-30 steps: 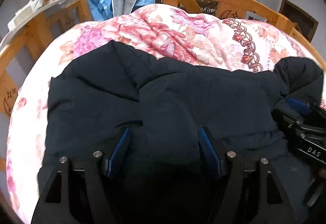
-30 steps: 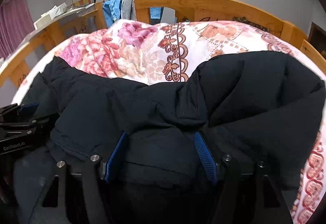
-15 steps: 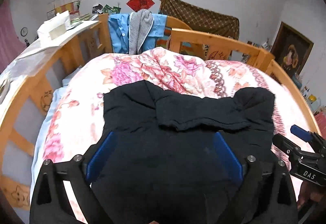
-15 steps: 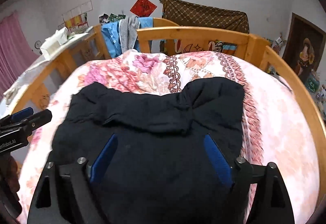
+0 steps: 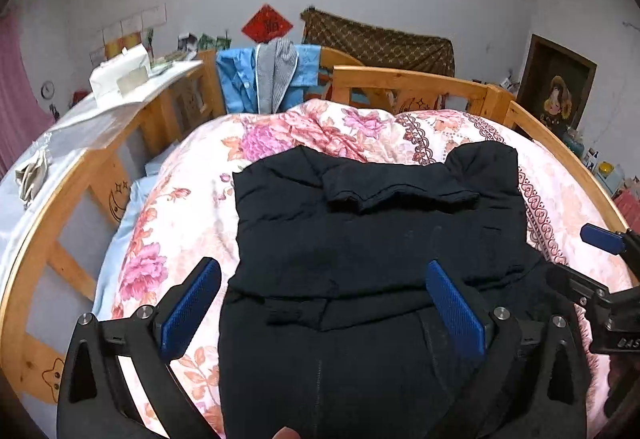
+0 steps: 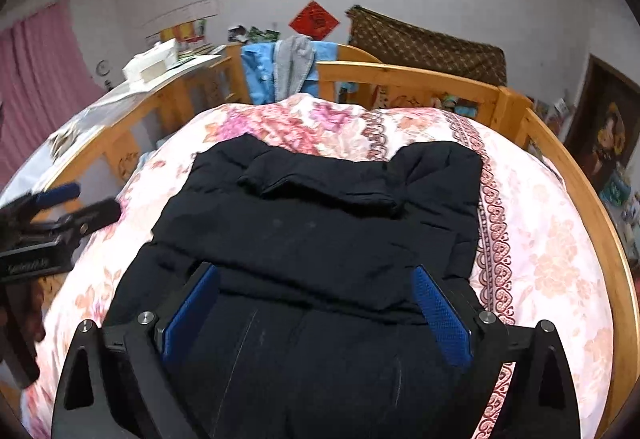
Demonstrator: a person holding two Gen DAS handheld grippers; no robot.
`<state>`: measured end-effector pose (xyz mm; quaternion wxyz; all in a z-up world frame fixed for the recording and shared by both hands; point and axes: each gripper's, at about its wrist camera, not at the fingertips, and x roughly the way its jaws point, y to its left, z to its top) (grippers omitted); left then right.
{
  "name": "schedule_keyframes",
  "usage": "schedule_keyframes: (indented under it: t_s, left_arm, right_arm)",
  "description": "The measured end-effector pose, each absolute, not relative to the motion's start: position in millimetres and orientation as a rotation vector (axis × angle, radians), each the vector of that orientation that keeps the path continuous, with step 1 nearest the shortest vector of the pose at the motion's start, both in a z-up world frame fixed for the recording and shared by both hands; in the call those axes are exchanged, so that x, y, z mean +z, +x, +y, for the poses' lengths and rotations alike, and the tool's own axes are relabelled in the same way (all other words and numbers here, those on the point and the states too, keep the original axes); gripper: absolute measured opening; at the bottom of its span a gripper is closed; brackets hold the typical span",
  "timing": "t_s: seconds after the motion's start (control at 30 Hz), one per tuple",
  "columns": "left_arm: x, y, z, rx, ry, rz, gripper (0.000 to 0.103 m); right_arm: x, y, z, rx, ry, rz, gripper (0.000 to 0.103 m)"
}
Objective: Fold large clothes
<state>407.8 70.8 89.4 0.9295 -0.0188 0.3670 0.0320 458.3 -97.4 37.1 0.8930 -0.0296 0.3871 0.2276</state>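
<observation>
A large black padded jacket lies folded on the floral quilt, its far part doubled over the near part; it also shows in the right wrist view. My left gripper is open and empty, raised above the jacket's near left side. My right gripper is open and empty above its near right side. Each gripper shows at the edge of the other's view: the right gripper and the left gripper.
A wooden bed rail runs around the bed, with a blue shirt and grey garment hung over it. A white-topped shelf with a box stands at the left. A framed picture leans at the right.
Both grippers let go of the jacket, opened wide, and pulled back and up away from it. The jacket now lies folded on the quilt.
</observation>
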Motion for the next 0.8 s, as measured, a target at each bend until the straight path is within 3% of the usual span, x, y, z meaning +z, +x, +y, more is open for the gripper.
schedule_keyframes:
  t_s: [0.27,0.8]
  left_arm:
    - [48,361,63,0.008,-0.048,0.773,0.101]
    - [14,271,36,-0.080,0.035,0.772,0.101]
  right_arm:
    - [20,388,-111,0.466,-0.019,0.780,0.101]
    - [-22,278,-111,0.496,-0.142,0.685,0.103]
